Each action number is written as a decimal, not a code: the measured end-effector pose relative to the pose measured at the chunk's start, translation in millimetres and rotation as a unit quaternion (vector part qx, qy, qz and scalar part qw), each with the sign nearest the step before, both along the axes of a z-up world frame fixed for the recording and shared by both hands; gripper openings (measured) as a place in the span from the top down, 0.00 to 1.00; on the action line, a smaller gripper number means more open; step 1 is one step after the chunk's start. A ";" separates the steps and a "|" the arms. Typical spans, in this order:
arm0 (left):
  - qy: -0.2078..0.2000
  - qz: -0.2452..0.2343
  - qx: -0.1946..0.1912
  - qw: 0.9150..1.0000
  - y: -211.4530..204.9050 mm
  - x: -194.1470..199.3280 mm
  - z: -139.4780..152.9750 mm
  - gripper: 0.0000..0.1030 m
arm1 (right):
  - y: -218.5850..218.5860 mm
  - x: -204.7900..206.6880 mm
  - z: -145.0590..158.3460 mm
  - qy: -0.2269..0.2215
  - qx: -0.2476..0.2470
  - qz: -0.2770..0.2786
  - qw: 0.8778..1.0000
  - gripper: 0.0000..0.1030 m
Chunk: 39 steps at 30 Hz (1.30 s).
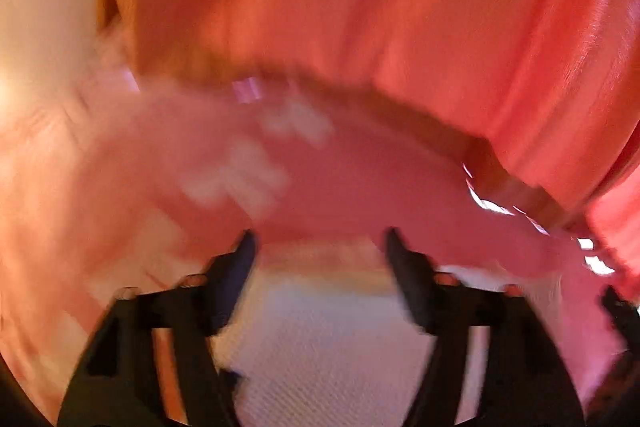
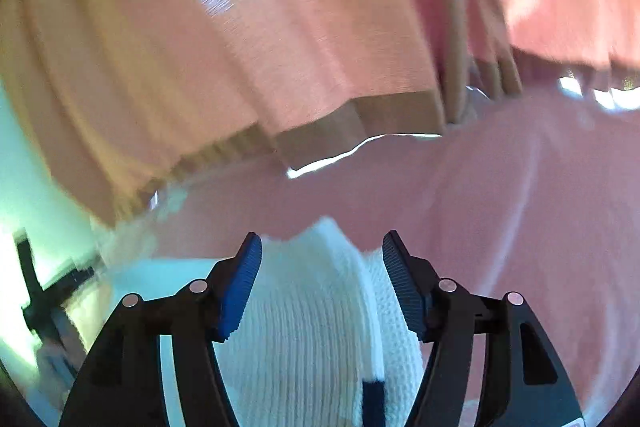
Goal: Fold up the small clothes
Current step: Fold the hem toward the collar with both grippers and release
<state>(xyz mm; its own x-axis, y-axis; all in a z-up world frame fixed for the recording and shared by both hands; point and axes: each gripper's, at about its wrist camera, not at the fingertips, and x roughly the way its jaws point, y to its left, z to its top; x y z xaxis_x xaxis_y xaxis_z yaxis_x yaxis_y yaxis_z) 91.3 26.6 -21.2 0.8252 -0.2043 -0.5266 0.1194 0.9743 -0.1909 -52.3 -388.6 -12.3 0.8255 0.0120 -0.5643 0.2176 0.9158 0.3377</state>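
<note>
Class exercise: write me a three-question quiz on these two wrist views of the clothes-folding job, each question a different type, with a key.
1. True or false: the right gripper is clamped shut.
2. The white ribbed-knit cloth lies: A) between the right gripper's fingers, B) on the curtain, C) out of view.
3. Fill in: the left wrist view is heavily ____, so the left gripper shows little detail.

Key: 1 false, the fingers stand apart. 2 A. 3 blurred.

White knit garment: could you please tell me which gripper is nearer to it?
Right, narrowly. The white knit garment fills the open right gripper past its tips; inside the open left gripper, blurred white fabric stops short of the tips.
</note>
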 end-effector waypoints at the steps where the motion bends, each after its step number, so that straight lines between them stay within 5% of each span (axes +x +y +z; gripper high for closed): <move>1: -0.024 0.005 0.035 0.999 -2.3 -7.8 4.3 0.26 | 12.6 -0.5 -3.1 0.014 -0.027 0.018 0.999 0.39; 4: -0.007 -0.014 0.085 0.996 -10.4 -16.0 -5.2 0.25 | 34.5 3.5 -19.8 0.067 -0.072 0.050 0.994 0.40; 13: 0.124 -0.048 0.072 0.989 -9.3 -21.7 -64.4 0.26 | 32.4 -6.4 -67.3 0.152 -0.056 0.055 0.985 0.43; 16: 0.158 -0.027 0.026 0.987 9.2 -7.1 -71.3 0.46 | 26.2 -4.3 -74.9 0.156 -0.029 0.055 0.986 0.85; 18: 0.165 -0.016 -0.002 0.986 20.5 -2.7 -69.3 0.78 | 23.1 -7.8 -66.5 0.138 -0.006 0.057 0.989 0.89; 19: 0.164 -0.021 -0.018 0.986 26.2 -3.4 -64.5 0.80 | 24.3 -11.2 -57.3 0.121 0.002 0.058 0.991 0.89; 22: 0.166 -0.036 -0.028 0.985 32.0 -9.1 -57.5 0.89 | 22.9 -22.6 -36.0 0.089 -0.015 0.049 0.995 0.90; 25: 0.179 -0.024 0.000 0.984 29.4 -4.3 -72.1 0.89 | 9.3 -8.1 -76.5 0.182 -0.018 0.036 0.983 0.90; 28: 0.158 -0.028 0.019 0.987 20.4 -9.1 -55.1 0.87 | 8.3 -7.8 -77.0 0.179 -0.006 0.028 0.983 0.82; 31: 0.135 -0.051 -0.021 0.989 13.1 -5.3 -33.7 0.72 | 15.0 -3.6 -54.9 0.141 -0.029 0.031 0.989 0.61; 33: 0.129 -0.063 -0.019 0.989 -0.6 3.1 -27.1 0.51 | 15.3 7.1 -50.4 0.134 -0.036 0.028 0.990 0.54; 37: 0.154 -0.054 0.008 0.986 -24.5 30.6 -43.3 0.52 | 5.3 38.7 -69.1 0.158 -0.015 0.028 0.987 0.53; 39: 0.175 -0.056 -0.003 0.983 -27.6 41.8 -54.6 0.66 | 7.2 53.6 -78.1 0.170 -0.022 0.024 0.985 0.54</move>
